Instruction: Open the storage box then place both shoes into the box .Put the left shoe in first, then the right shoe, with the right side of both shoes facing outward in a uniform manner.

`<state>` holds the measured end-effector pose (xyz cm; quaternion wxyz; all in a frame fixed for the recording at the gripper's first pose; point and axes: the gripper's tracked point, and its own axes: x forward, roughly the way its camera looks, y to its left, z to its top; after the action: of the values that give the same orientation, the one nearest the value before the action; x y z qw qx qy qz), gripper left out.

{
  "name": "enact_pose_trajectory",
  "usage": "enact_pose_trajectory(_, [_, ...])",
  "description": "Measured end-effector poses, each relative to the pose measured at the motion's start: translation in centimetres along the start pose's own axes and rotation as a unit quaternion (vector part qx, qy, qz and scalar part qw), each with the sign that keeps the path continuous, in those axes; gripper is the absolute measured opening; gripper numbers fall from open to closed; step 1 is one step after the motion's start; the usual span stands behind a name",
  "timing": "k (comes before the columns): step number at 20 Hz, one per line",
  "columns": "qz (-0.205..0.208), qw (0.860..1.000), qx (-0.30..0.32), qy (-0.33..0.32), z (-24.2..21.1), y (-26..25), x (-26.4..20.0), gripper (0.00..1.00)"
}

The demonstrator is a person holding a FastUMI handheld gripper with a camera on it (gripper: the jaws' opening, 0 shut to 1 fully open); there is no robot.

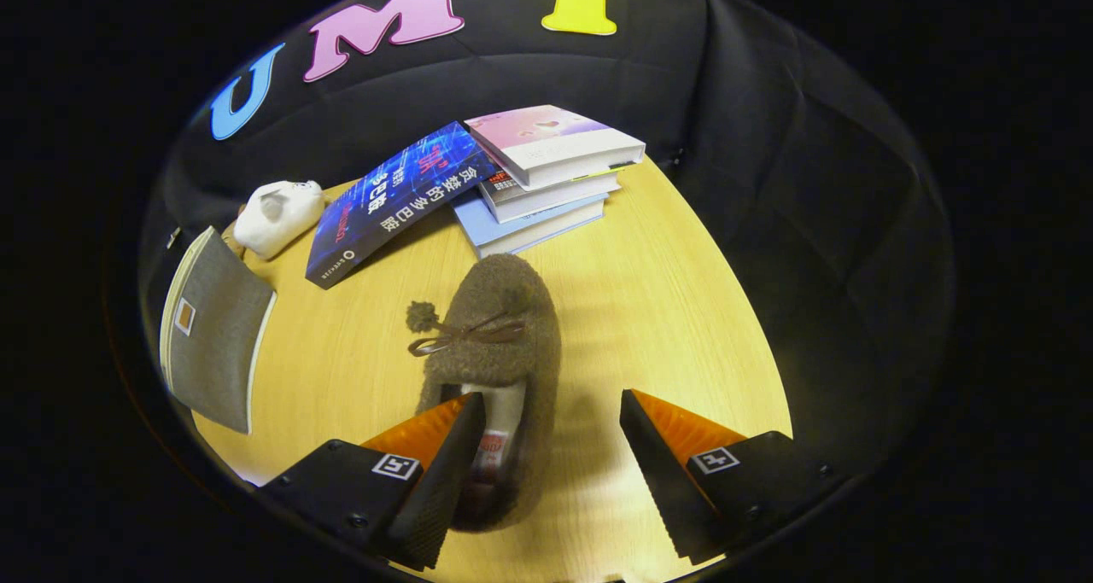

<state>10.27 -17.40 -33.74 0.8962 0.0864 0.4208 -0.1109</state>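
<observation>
While the gripper (551,446) stands wide open and holds nothing, its left finger hangs over the heel opening of the shoe (495,352) and its right finger hangs over bare bench (666,310) to the shoe's right. Item one, nearest: one brown fleecy slipper with a thin bow (465,335) and a pompom (421,316), lying on the bench with heel toward the gripper and toe pointing away; whether it is the left or the right shoe cannot be told. Item two, at the bench's left edge: a grey fabric box (213,331) with pale trim, well apart from the shoe; whether its lid is open cannot be told. Item three, farther along the left edge: a small white figurine (277,214). Item four, toward the far edge: a blue book (397,203) lying askew, leaning on a stack of books (546,177). Judged step: taking up the shoe for the box. To do it well, shift the gripper left until the heel collar sits between both fingers, lower, and close on the collar wall rather than the soft fleece top, which will likely compress and slip. Carry it low toward the box, keeping the shoe's right side turned outward.
</observation>
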Motion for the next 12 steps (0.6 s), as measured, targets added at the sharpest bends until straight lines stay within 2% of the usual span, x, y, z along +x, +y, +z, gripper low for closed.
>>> enact_pose_trajectory(3, [0.01, 0.999, 0.03, 0.013, 0.0, 0.7, 2.2, 0.99])
enact_pose_trajectory(4, [0.014, 0.999, 0.045, 0.015, 0.1, 1.1, 2.6, 0.96])
enact_pose_trajectory(7, [0.01, 0.999, 0.047, 0.019, 0.0, 1.7, 2.8, 0.47])
enact_pose_trajectory(8, [-0.016, 0.999, 0.036, 0.014, 0.2, 1.0, 2.6, 0.44])
enact_pose_trajectory(10, [-0.042, 0.998, 0.05, 0.02, 0.0, 0.5, 2.3, 0.12])
enact_pose_trajectory(12, [-0.034, 0.996, 0.083, 0.03, -0.3, 1.1, 1.9, 0.08])
